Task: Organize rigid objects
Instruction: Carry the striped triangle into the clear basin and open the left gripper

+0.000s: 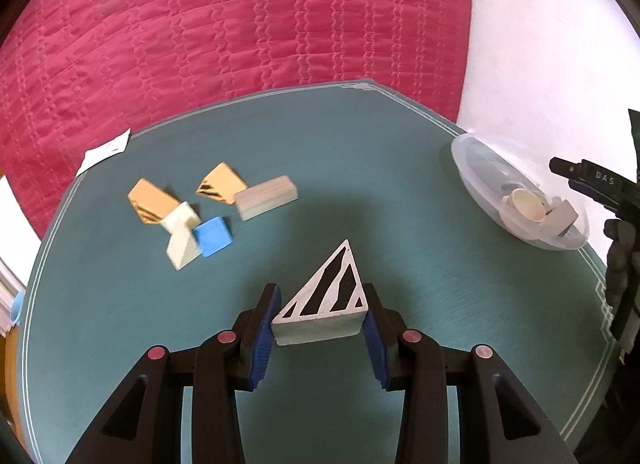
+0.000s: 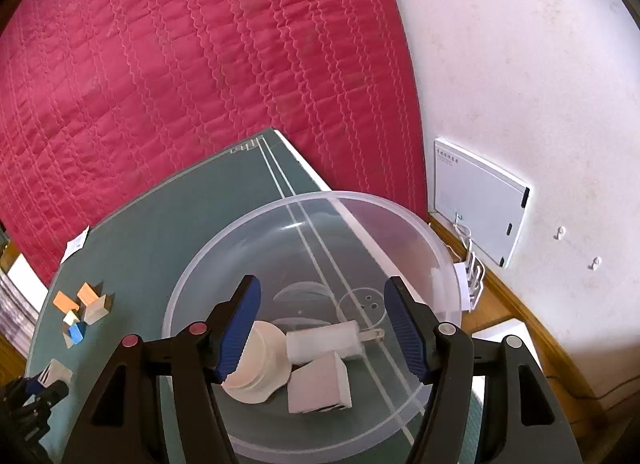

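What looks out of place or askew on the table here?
Nothing damaged or spilled. The loose blocks lie jumbled, some leaning on each other. The clear bowl sits at the table edge. The left tongs grip the striped triangle block.

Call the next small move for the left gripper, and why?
Probably carry the striped triangular block to the right, toward the clear bowl. The left gripper is shut on it above the green table, and the bowl already holds a few pieces. The right gripper hangs open over the bowl with nothing between its pads, so it may need to clear away first.
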Demonstrator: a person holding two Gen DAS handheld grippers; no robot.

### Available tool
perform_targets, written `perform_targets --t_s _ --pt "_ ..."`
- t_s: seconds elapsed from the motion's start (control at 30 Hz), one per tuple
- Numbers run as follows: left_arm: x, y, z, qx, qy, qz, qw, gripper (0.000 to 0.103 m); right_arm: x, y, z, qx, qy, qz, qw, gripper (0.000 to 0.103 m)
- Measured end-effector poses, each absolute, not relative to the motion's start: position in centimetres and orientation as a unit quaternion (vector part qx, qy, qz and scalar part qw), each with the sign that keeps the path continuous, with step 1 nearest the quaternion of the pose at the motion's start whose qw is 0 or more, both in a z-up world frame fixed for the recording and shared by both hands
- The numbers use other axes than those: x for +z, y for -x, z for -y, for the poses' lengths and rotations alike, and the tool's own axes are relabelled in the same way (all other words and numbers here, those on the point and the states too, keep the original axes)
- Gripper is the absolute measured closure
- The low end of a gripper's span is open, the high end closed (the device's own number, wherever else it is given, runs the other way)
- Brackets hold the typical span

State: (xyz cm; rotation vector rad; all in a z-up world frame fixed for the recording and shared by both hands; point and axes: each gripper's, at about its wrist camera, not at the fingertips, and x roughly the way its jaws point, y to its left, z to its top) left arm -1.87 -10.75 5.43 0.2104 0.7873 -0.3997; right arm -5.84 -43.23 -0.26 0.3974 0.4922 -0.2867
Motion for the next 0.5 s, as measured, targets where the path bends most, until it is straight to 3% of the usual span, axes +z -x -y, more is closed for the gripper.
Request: perform_targets --t_s 0.5 --pt "6.7 -0.3 18.1 -0.24 -0.127 -0.367 0.89 0.061 0.8 7.8 42.5 -0.165 -0.181 -0.206 0.947 0.037"
